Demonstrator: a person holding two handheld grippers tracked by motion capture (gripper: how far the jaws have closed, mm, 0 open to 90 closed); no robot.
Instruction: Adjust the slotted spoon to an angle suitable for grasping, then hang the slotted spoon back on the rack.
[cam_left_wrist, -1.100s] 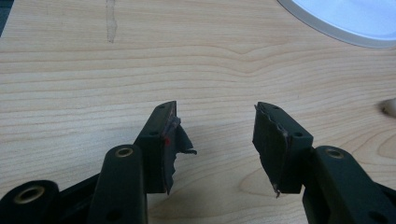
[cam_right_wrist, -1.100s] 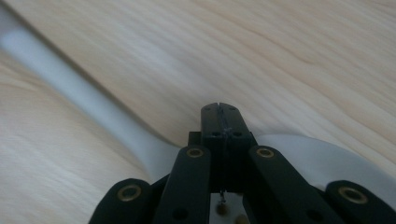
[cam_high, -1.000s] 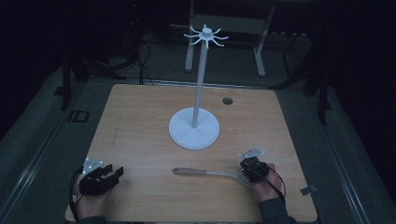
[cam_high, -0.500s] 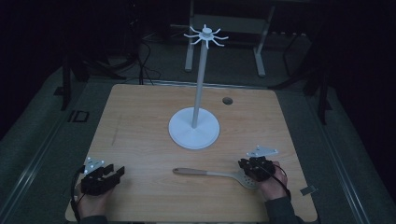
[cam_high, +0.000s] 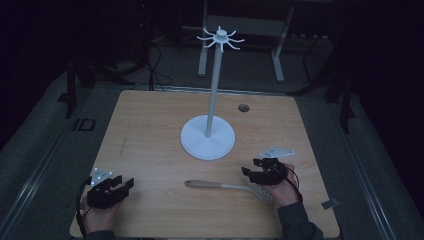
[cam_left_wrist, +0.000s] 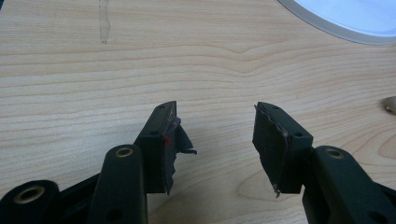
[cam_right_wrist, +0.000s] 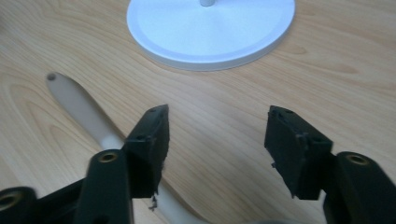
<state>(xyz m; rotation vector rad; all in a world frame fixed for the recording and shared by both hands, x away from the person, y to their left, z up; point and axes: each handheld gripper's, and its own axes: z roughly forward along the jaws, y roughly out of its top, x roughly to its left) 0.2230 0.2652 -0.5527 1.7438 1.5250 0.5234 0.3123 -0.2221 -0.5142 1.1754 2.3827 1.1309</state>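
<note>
A pale spatula (cam_high: 220, 185) lies flat on the wooden table (cam_high: 150, 130) near the front edge, handle to the left and slotted head by the person's right hand. My right gripper (cam_high: 250, 172) hovers just above the head end. Its jaws have just been opening and now stand apart with nothing between them. In the right gripper view the spatula handle (cam_right_wrist: 79, 107) runs under the left jaw of my right gripper (cam_right_wrist: 217, 126). My left gripper (cam_high: 122, 182) rests at the front left, open and empty. The left gripper view shows bare wood between the jaws of my left gripper (cam_left_wrist: 217, 123).
A white stand (cam_high: 207, 137) with a tall pole and a ring of hooks on top (cam_high: 220, 37) occupies the table's middle; its base (cam_right_wrist: 210, 28) lies just beyond the right gripper. A small dark hole (cam_high: 243, 107) sits at the back right. The surroundings are dark.
My right gripper has lifted a little off the spatula's head end and its jaws have spread apart. The spatula stays on the table. The left gripper has not moved.
</note>
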